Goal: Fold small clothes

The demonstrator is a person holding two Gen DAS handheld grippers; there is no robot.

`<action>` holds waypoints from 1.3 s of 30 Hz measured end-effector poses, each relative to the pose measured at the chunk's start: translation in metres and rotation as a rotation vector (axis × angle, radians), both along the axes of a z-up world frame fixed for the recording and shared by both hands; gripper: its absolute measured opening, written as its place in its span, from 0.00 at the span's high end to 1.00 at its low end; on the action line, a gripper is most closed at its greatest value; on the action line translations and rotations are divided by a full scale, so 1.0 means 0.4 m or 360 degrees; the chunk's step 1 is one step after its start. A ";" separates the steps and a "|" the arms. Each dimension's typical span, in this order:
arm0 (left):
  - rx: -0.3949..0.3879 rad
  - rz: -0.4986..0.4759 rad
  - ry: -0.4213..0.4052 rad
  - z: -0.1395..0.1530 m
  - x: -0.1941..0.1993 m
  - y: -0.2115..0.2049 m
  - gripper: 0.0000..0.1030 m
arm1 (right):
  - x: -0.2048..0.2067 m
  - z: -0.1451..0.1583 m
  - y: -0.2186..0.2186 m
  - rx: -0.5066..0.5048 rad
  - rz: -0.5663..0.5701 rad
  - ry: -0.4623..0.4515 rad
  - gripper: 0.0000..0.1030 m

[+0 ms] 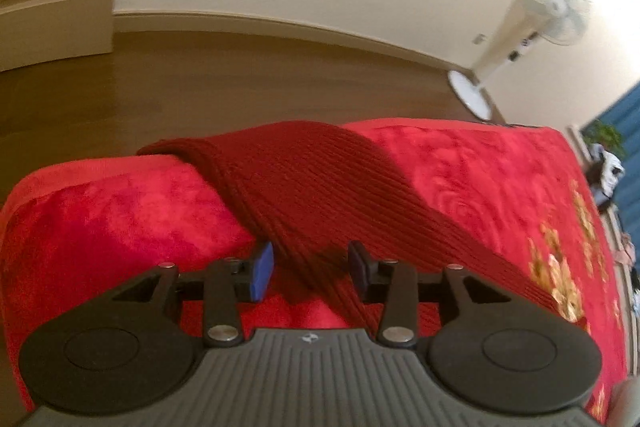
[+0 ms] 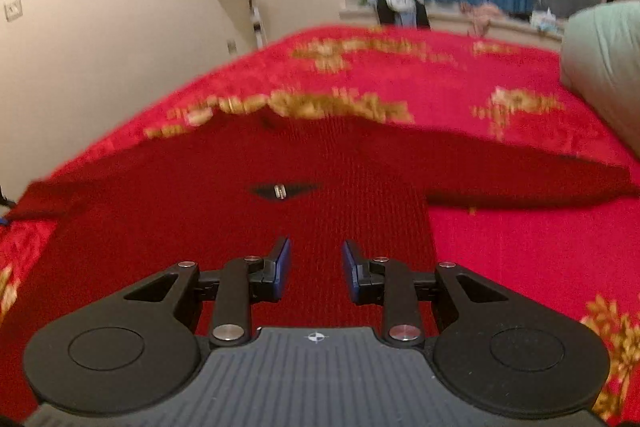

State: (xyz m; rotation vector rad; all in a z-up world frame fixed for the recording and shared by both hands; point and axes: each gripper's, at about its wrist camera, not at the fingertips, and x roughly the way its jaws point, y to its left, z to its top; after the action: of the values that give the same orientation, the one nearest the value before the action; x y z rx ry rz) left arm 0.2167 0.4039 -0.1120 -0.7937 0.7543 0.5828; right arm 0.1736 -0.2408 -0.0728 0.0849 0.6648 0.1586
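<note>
A bed is covered by a plush red blanket with a soft, velvety nap and a woven gold floral pattern; in the left wrist view its embossed rose relief is seen. The surface is rounded at the corner and edged with a narrow red hem.

A dark red knitted sweater is laid on the blanket. Its ribbed texture runs in fine parallel lines. In the right wrist view the body is spread flat with one sleeve extended to the right, and a small dark patch with a metallic detail is set in the middle of the knit. In the left wrist view a long ribbed sleeve is draped diagonally to the blanket's far edge, ending in a folded cuff.

A white pedestal fan with a round base is placed on the brown wood-grain floor — against a plain cream wall. A pale green pillow is seen at the right edge.

The left gripper is held partly open; ribbed knit lies between its blue pads, but whether they press on it cannot be told.

The right gripper is held partly open over the sweater body — nothing is gripped.
</note>
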 end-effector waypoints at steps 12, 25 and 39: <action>0.0618 0.0093 0.0076 0.093 0.074 -0.111 0.88 | 0.035 -0.120 0.007 -0.0079 -0.0019 0.0376 0.71; 0.1068 -0.1936 -0.0556 0.196 0.040 -0.887 0.45 | 0.037 -0.127 0.011 -0.0128 -0.0008 0.0320 0.72; 0.0699 -0.0854 -0.0032 0.191 0.205 -0.493 0.46 | -0.003 -0.066 -0.010 0.0086 -0.0016 0.0073 0.86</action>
State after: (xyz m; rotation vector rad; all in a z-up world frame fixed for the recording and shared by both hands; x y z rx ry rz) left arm 0.2987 0.2066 -0.0355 -0.1737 0.7467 0.2368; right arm 0.1724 -0.2447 -0.0993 0.1442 0.7058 0.1653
